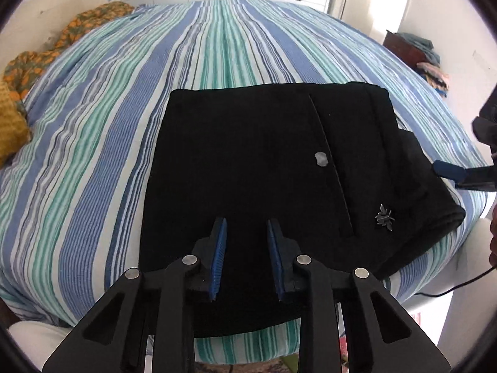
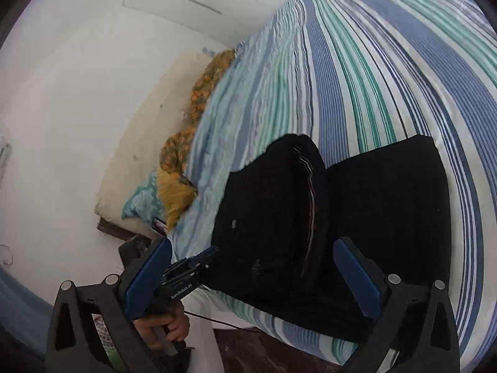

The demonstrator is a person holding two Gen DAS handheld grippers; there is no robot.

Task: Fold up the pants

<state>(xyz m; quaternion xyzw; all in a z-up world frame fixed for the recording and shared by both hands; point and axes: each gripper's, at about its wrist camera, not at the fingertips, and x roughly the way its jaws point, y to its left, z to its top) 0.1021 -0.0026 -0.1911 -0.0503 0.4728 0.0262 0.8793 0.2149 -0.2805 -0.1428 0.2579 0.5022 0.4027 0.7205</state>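
Black pants (image 1: 264,174) lie folded into a compact block on a striped bed (image 1: 93,155), seemingly finished. The left gripper (image 1: 245,248) hovers at six o'clock, slightly spread, empty. The right gripper (image 2: 251,273), at three o'clock, gapes wide, empty. Next: perhaps smoothing or withdrawing.

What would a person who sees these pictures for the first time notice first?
The eye falls first on the black pants, folded into a compact block on the near part of the bed. Next comes the blue, teal and white striped bedspread that covers the whole bed around them. The open left gripper hangs above the near edge of the pants, and an orange-patterned cloth lies bunched at the far left edge of the bed.
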